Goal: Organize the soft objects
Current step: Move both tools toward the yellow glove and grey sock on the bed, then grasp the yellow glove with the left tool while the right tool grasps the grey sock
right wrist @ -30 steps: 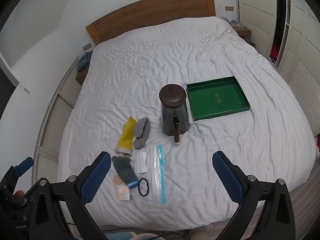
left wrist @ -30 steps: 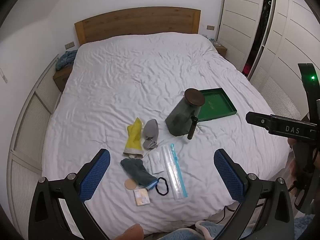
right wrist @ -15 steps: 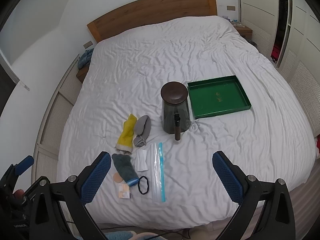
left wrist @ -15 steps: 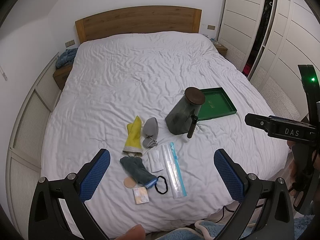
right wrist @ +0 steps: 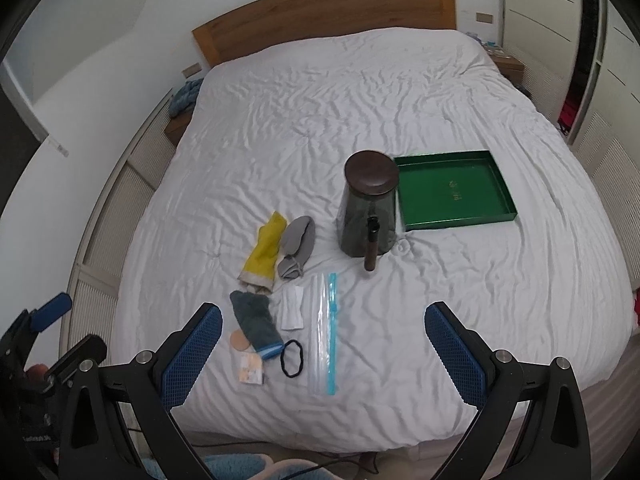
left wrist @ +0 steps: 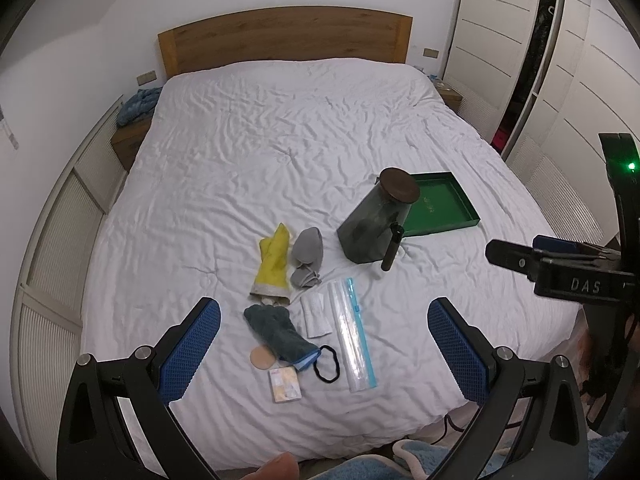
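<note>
On the white bed near its foot lie a yellow rubber glove [left wrist: 273, 261] [right wrist: 264, 250], a grey eye mask [left wrist: 307, 252] [right wrist: 297, 245], a dark teal mitt [left wrist: 277, 332] [right wrist: 255, 322], a black hair tie [left wrist: 327, 363] [right wrist: 293, 358], a round beige pad [left wrist: 261, 358] and a clear zip bag [left wrist: 352, 339] [right wrist: 324, 332]. A dark lidded jar [left wrist: 376, 216] [right wrist: 368, 204] stands beside a green tray [left wrist: 438, 204] [right wrist: 454, 190]. My left gripper [left wrist: 324, 350] and right gripper [right wrist: 322, 350] both hover open above the bed's foot, holding nothing.
A small white packet [left wrist: 316, 314] and a small card [left wrist: 285, 384] lie among the items. A wooden headboard [left wrist: 284, 38] stands at the far end, wardrobes [left wrist: 560, 60] along the right, a nightstand with blue cloth [left wrist: 136, 108] on the left. The right gripper's body [left wrist: 568, 280] shows in the left wrist view.
Both views have shifted slightly; the items sit a little closer and more centred between the fingers. Nothing on the bed has moved, and both grippers remain open.
</note>
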{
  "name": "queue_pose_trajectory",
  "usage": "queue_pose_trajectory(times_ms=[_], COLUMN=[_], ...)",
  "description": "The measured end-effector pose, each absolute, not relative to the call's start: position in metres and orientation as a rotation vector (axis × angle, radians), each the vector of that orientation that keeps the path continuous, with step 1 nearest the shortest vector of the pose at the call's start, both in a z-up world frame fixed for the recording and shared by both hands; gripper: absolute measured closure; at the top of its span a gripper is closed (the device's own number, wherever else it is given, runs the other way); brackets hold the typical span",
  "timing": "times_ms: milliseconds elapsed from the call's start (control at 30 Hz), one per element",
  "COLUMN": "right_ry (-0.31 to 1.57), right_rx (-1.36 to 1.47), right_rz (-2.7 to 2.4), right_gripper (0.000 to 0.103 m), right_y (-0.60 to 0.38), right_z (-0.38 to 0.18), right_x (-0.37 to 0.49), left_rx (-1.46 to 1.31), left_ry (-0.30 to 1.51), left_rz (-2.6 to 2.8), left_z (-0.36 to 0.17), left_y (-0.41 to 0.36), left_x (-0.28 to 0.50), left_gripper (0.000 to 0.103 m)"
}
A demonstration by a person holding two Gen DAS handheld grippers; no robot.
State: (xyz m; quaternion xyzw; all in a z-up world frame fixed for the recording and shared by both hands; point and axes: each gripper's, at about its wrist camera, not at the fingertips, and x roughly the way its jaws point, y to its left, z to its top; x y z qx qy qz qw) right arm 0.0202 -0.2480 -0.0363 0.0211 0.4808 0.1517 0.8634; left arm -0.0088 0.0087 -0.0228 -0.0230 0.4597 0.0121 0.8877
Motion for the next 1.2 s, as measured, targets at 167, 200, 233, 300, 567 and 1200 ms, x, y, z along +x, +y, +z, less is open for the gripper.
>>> queue_pose_trajectory(times_ms=[167,200,233,300,567,1200], right_ry=[1.030,1.034,1.039,1.047,1.074,1.127], right_rx=[-0.005,-0.013,-0.018,-0.033,-0.083,-0.128], right_rz=[0.350,0.355,0.361,0.367,0.386,0.396], right_gripper=[0.000,0.000,0.000,0.000,0.000,0.000], right_y=[-0.235,-0.232,-0.230,-0.224,-0.195,-0.159], right_z=[-0.049,-0.051,-0.054,-0.060,-0.086,-0.133], right_x=[0.025,0.027,0.029,0.032,0.053,0.083], left_rx=[-0.050,-0.052,-0.053,-0.054,-0.054,-0.090], left_ry=[0.982,0.986,0.991,0.997,1.013,1.069], left_rz=[0.041,0.043,0.048,0.055,0.079,0.085], left_z=[-0.033,-0.034,-0.037,-0.040,-0.057,-0.090], left_y=[0.014,0.015,0.016,0.019,0.031,0.059], left_x=[-0.006,-0.005,-0.004,-0.001,0.011,0.028], left_gripper=[0.001,0.001,0.001,0.001,0.001,0.001])
